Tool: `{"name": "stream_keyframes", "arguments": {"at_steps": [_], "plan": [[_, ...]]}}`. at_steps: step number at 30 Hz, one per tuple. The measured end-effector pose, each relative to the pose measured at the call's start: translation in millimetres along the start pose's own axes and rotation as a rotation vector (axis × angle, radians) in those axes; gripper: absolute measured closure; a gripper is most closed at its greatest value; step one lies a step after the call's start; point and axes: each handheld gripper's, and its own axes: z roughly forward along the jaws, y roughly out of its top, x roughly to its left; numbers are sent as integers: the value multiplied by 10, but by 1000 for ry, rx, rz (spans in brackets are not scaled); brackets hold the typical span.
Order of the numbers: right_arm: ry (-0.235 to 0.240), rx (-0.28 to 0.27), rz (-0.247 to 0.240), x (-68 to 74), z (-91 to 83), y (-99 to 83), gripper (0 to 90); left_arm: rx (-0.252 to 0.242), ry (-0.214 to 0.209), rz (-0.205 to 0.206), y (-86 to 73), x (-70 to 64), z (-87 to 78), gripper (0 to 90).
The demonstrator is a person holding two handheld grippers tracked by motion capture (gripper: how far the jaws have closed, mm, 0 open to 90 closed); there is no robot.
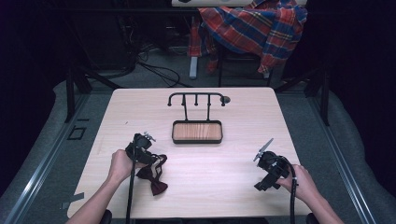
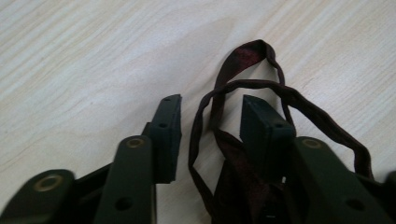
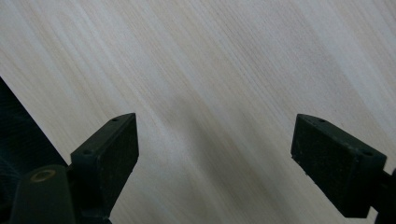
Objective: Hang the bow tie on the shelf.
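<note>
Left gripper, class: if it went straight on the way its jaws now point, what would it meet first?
Probably the dark red bow tie's strap, looped between the open left gripper's jaws, then the table; depth is unclear.

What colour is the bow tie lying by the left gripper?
Dark maroon: the fabric bow tie with its thin strap; the colour shows best in the left gripper view.

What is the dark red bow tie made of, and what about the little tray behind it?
The bow tie looks like soft, slightly shiny cloth: its strap lies crumpled and twisted between the left claw's jaws. The tray seems to be black metal around a wooden floor, judging by the brown grain lines.
</note>
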Motion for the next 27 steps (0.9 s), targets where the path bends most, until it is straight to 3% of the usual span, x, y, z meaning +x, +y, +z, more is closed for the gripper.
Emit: {"name": "stream_keyframes", "arguments": {"at_steps": [14,27], "plan": [[-14,-9,-7,9,-17,-5,147,23,14,20,3,-41,12,875],[-6,-7,-14,2,-11,11,147,-37,40,10,-22,-53,-152,890]]}}
